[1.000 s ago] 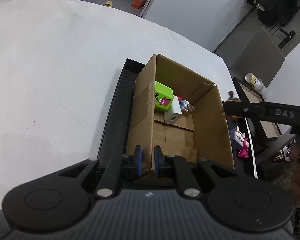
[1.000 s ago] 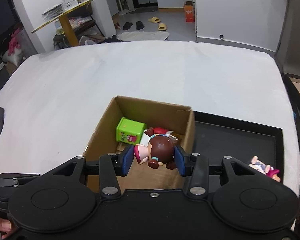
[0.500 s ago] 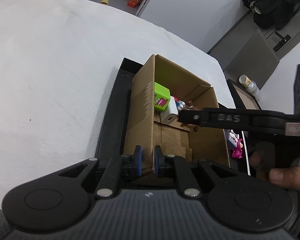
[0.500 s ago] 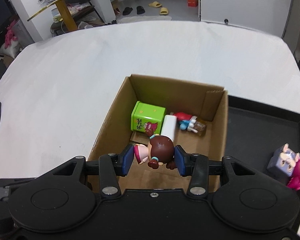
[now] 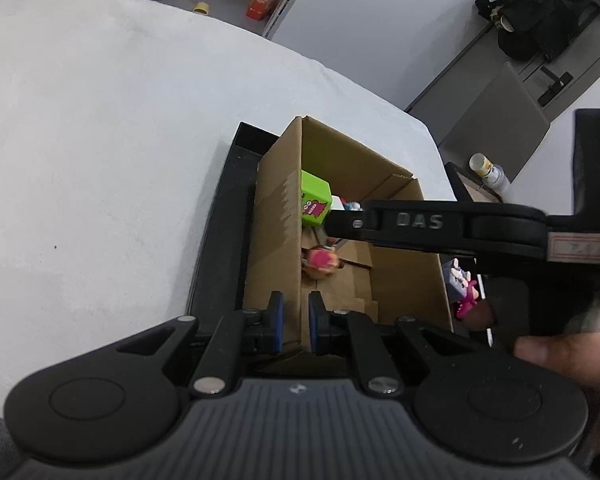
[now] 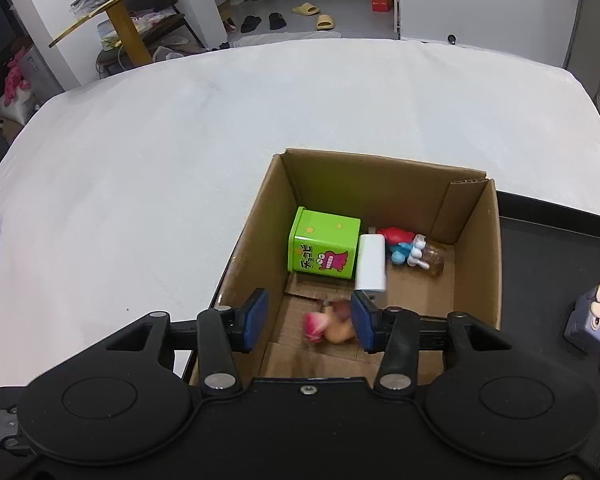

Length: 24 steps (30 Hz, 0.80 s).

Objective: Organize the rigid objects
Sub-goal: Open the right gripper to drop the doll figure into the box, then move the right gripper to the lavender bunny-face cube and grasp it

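I am watching my right tool (image 6: 306, 322), now spread open, releasing the doll (image 6: 328, 324), seemingly falling blurred into the cardboard box (image 6: 384, 184), while my left tool (image 5: 294, 328) is pinching its wall.

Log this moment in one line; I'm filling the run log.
right gripper: open over box | doll: blurred, dropping in box | left gripper: shut on box wall | purple toy: on tray
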{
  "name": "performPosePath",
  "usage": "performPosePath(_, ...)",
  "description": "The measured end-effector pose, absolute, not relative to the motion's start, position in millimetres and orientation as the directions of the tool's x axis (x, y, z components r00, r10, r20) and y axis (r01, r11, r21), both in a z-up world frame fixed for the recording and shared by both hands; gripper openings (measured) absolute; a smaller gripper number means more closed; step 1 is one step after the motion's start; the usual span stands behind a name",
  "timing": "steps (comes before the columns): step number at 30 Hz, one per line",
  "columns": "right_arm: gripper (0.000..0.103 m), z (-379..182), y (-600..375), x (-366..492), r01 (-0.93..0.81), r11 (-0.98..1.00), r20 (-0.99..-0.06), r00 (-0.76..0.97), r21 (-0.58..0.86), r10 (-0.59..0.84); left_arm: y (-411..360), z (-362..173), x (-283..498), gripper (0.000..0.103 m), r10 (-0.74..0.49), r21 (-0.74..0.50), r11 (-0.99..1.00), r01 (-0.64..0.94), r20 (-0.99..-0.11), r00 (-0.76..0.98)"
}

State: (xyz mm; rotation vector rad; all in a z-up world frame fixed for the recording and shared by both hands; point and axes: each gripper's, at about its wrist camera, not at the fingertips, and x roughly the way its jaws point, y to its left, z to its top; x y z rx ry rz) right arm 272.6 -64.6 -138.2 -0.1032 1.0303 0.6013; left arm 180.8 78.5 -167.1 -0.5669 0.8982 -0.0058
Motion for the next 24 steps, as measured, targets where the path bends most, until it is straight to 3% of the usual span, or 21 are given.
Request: performPosePath(24, 0.062, -110, -158, 267, -0.457, 0.874, -0.797, 0.458, 0.168, 0.393, 68, -163, 180, 0.011, -0.187, -0.412, 0.876, -0.25, -0.768, 0.612)
